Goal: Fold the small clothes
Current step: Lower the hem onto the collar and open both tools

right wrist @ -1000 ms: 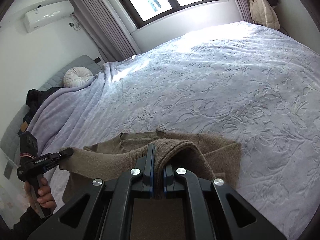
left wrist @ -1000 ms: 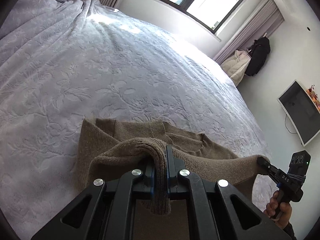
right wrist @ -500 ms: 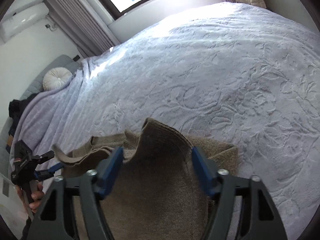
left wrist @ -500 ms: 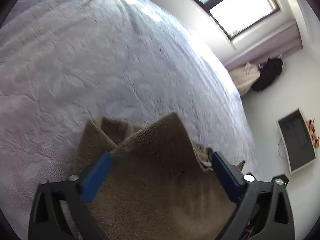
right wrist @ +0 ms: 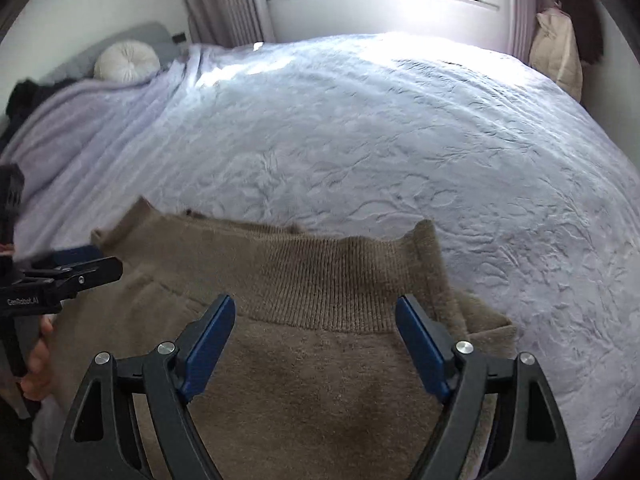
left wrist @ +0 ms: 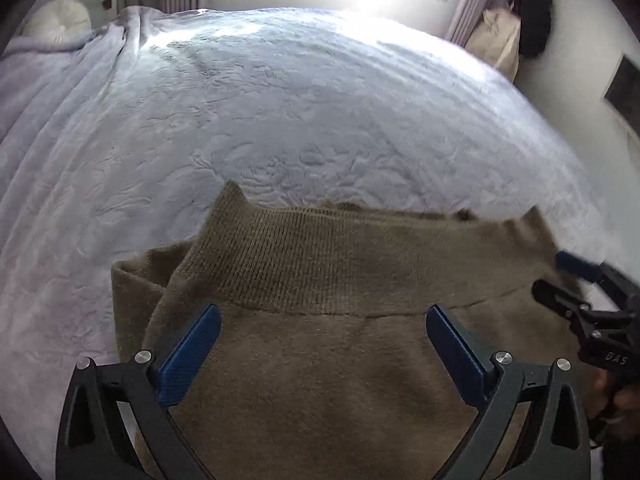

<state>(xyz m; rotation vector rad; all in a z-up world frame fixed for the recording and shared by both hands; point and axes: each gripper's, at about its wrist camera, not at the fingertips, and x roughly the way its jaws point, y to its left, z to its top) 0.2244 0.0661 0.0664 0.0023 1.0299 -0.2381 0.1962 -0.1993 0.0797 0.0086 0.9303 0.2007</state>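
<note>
A brown knit sweater lies folded on the bed, its ribbed hem forming the far edge on top. My left gripper hovers over it, open wide, blue pads apart and nothing pinched between them. The right gripper shows at that view's right edge by the hem's right corner. In the right wrist view the same sweater and ribbed hem lie under my right gripper, also open and holding nothing. The left gripper sits at the hem's left corner.
The lavender embossed bed cover stretches far beyond the sweater. A white round cushion lies at the headboard. A beige bag and dark coat stand by the far wall. A person's hand holds the left gripper's handle.
Both grippers were shut on bunched folds of the sweater a second ago. They have opened wide and let go, and the ribbed hem now lies spread flat across the top.
</note>
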